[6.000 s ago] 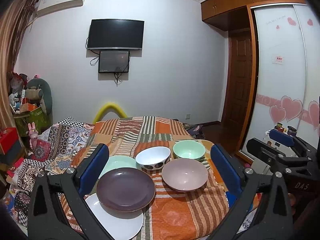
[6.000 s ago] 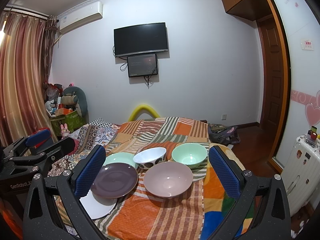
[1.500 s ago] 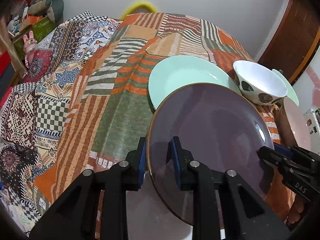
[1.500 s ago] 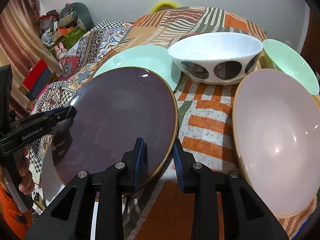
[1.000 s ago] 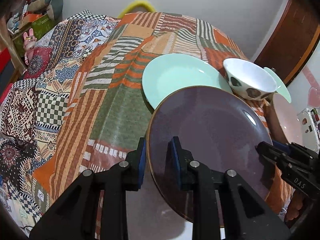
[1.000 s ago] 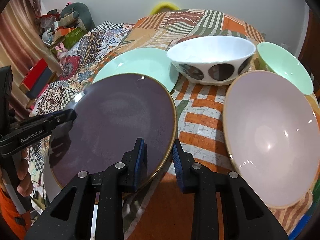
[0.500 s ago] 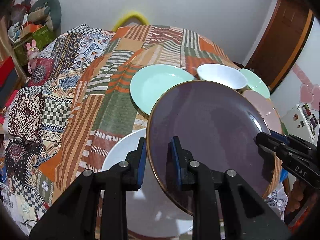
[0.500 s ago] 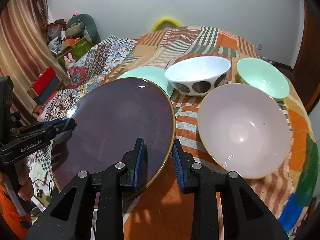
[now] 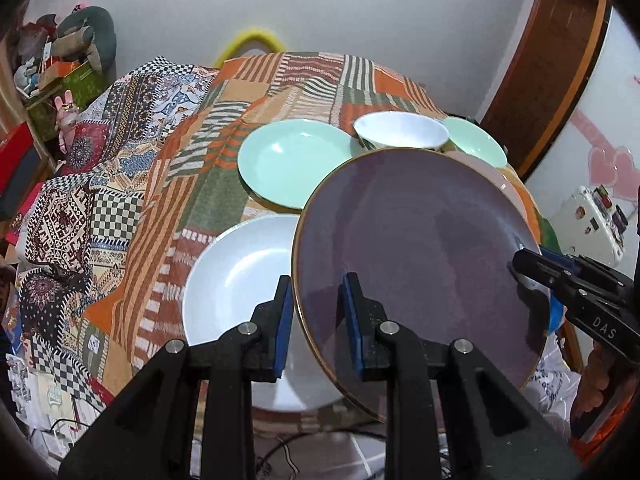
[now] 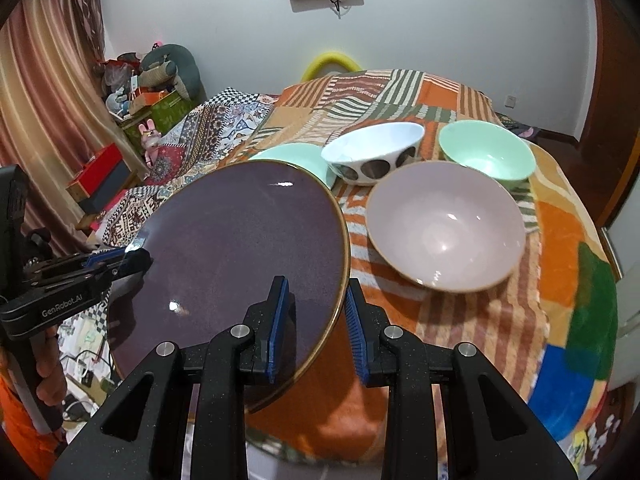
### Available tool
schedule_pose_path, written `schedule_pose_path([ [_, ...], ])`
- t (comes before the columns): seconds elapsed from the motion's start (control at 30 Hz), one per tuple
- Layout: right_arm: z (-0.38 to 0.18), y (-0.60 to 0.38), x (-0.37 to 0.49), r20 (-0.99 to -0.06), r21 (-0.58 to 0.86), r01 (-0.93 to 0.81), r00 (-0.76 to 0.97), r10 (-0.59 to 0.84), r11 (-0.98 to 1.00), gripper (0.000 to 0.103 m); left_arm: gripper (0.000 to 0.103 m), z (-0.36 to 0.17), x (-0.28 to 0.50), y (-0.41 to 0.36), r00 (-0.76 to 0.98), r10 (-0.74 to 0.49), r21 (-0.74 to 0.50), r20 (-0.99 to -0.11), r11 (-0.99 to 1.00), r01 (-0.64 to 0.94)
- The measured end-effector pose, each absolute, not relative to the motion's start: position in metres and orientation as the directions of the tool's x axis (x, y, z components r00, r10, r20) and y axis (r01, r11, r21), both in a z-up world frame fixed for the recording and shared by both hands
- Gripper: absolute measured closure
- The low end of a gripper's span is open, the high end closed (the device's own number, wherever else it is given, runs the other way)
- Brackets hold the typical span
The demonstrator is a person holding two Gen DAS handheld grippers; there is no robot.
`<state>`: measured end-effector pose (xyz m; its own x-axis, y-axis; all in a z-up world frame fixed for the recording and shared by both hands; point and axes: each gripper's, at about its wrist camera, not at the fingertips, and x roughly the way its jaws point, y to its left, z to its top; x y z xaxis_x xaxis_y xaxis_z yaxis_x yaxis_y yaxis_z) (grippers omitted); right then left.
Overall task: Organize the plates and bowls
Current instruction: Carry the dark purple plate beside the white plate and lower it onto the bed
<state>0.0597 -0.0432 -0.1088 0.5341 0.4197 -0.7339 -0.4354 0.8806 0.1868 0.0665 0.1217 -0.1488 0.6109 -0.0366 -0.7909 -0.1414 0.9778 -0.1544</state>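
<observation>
Item: purple plate (image 9: pixel 416 264), gold-rimmed, glossy. Location: lifted clear of the surface (image 10: pixel 560 240), tilted, carried between two tools at opposite rim edges. Reason, as judged: a wide, slick plate is steadier pinched at two sides than at one, and lifting it uncovers the plate beneath for restacking.

Item: left hand-held gripper (image 9: pixel 316 316). Jaws narrowed to a slim gap, blue pads (image 9: pixel 285 316) either side of the purple plate's near-left rim, clamped on it.

Item: right hand-held gripper (image 10: pixel 314 320). Jaws likewise nearly together, pads (image 10: pixel 276 328) straddling the near-right rim. The inner pad sits over the plate face; contact of the outer pad is likely but not clear. Judged a grip on the plate.

Item: white plate (image 9: pixel 240 280). Flat on the surface near its front edge, directly below and left of the lifted plate.

Item: mint plate (image 9: pixel 292 160). Flat, just behind the white plate.

Item: spotted white bowl (image 10: pixel 372 156). Upright, beside the mint plate.

Item: mint bowl (image 10: pixel 486 152). Upright, right of the spotted bowl.

Item: pink bowl (image 10: pixel 444 224). Upright, widest of the bowls, in front of both.

Status, as judged: sorting barely begun; plates and bowls not yet stacked by kind.
</observation>
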Motion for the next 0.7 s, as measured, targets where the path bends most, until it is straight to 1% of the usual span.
schedule_pose_path([
  [0.37, -0.131, -0.075, 0.039, -0.76, 0.209, -0.411, 0.503, 0.411, 0.888, 0.077, 0.079, -0.168, 0.058, 0.088, 0.535, -0.06, -0.142, -0.842, 0.983, -0.114],
  [0.7, -0.151, -0.099, 0.032, -0.79, 0.242, -0.365, 0.464, 0.401, 0.899, 0.077, 0.079, -0.185, 0.069, 0.061, 0.471, -0.065, -0.112, -0.88, 0.991, -0.073],
])
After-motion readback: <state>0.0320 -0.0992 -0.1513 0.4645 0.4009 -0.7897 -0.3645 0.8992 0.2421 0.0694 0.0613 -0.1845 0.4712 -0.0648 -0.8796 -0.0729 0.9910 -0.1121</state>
